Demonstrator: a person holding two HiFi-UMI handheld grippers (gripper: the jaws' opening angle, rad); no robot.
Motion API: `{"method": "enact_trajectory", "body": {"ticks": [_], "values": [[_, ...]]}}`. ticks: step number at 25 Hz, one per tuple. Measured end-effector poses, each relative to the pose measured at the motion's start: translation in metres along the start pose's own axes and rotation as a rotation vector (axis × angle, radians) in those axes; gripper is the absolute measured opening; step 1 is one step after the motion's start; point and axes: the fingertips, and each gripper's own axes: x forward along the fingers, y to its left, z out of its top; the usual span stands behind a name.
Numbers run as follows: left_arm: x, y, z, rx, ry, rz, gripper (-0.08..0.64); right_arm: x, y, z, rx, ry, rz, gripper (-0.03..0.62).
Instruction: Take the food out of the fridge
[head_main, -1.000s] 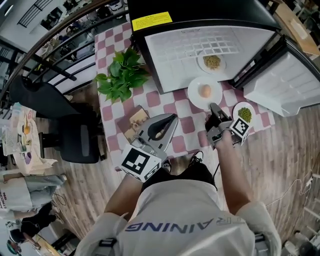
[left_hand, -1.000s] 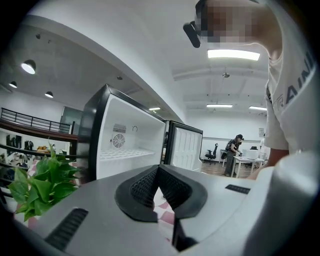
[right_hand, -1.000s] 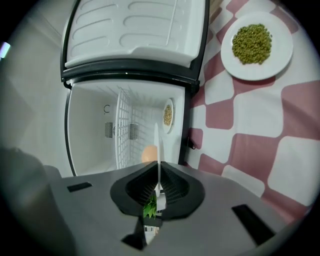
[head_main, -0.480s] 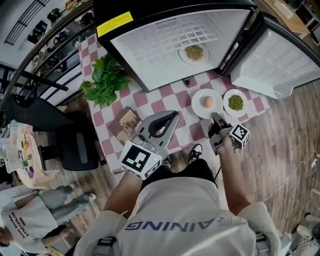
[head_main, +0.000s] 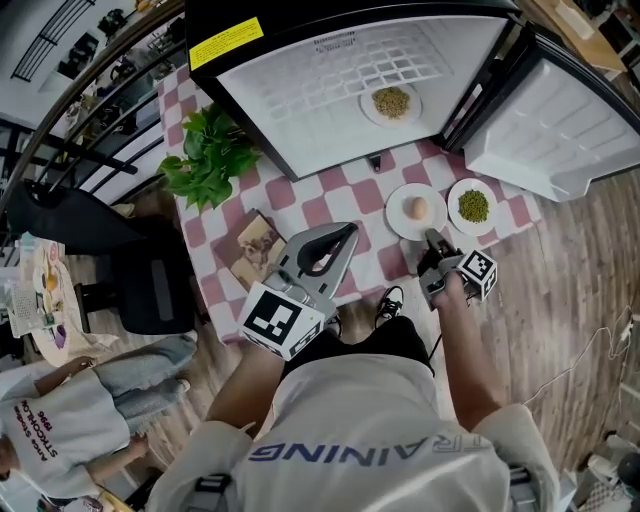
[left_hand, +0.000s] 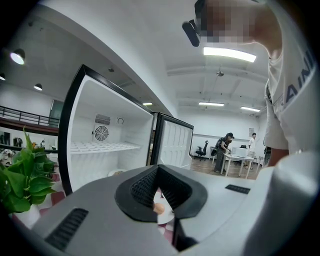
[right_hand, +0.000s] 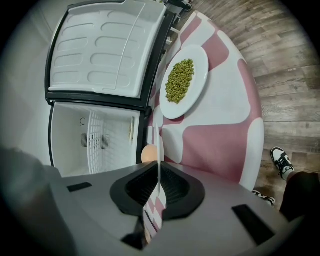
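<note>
**Head view.** The fridge (head_main: 300, 90) is standing open on the checked worktop (head_main: 330, 195), and its door (head_main: 560, 130) is running out of frame at the right. One plate of grainy food (head_main: 366, 104) is sitting inside the fridge. The egg plate (head_main: 396, 216) and the green-food plate (head_main: 487, 223) are lying side by side on the worktop in front of the opening. The right tool (head_main: 431, 238) is reaching the egg plate's near rim, but the contact is too small to read here. The left tool (head_main: 349, 230) is hovering above the worktop.

**Left gripper view.** The left tool (left_hand: 157, 170) is showing its tips meeting and is gripping nothing. Only a slice of the egg (left_hand: 158, 208) is showing through the gap behind the tips.

**Right gripper view.** The right tool (right_hand: 158, 172) is clamping, almost fully closed, on the egg plate's thin rim (right_hand: 159, 150) (seen edge-on as a white line). The egg (right_hand: 148, 152) is peeking out to the left of the rim, mostly hidden.
</note>
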Motion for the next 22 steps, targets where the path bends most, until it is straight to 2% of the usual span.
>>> {"method": "enact_trajectory", "body": {"ticks": [5,7,8,15,19,22], "values": [[-0.001,0.001,-0.001,0.001,0.005,0.003,0.005,0.001,-0.001,0.003,-0.042,-0.009,-0.036,0.048],[0.0,0.001,-0.002,0.001,0.004,0.003,0.005,0.003,0.001,0.004,-0.083,0.001,-0.043,0.128],[0.0,0.001,-0.002,-0.001,0.003,0.004,0.005,0.003,0.002,0.004,-0.114,0.009,-0.051,0.148],[0.0,0.003,-0.002,-0.01,-0.002,0.01,0.005,0.004,0.002,-0.004,-0.467,0.122,-0.17,0.255],[-0.001,0.003,-0.002,-0.006,0.0,0.007,0.005,0.003,-0.007,-0.012,-0.707,0.21,-0.274,0.278],[-0.002,0.002,0.0,0.001,-0.002,0.001,0.005,-0.003,-0.015,-0.014,-0.801,0.246,-0.343,0.279]]}}
